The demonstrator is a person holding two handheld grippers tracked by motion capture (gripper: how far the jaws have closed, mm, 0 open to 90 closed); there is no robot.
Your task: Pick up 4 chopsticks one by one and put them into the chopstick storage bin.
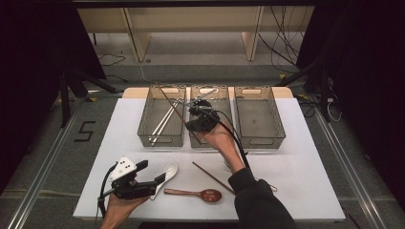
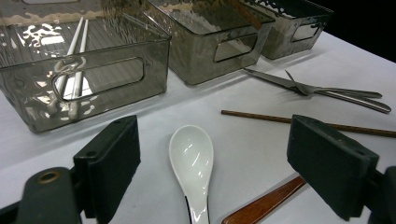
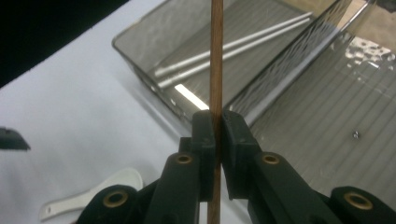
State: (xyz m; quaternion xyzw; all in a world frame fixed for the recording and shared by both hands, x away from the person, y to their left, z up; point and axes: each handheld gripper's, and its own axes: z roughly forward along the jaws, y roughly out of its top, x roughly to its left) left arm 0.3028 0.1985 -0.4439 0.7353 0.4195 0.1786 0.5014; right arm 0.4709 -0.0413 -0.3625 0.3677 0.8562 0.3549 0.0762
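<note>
My right gripper (image 1: pixel 190 122) (image 3: pixel 217 135) is shut on a brown wooden chopstick (image 1: pixel 172 105) (image 3: pixel 216 56), which slants up over the left bin (image 1: pixel 160 139) (image 3: pixel 140 60). A pair of silver chopsticks (image 1: pixel 165 119) (image 2: pixel 74 60) (image 3: pixel 233 51) lies in that bin. At the near left, my left gripper (image 1: pixel 153 172) (image 2: pixel 217 154) is open just above the table. A white ceramic spoon (image 1: pixel 168 171) (image 2: pixel 191 158) (image 3: pixel 93 193) lies between its jaws, untouched. A second brown chopstick (image 1: pixel 212 177) (image 2: pixel 280 120) and a wooden spoon (image 1: pixel 196 194) (image 2: pixel 264 203) rest on the white mat.
Three translucent grey bins stand in a row at the back; the middle bin (image 1: pixel 210 90) (image 2: pixel 219 46) and the right bin (image 1: pixel 260 139) (image 2: pixel 294 32) look bare inside. A metal fork and knife (image 2: pixel 317 88) lie crossed on the mat beyond the loose chopstick.
</note>
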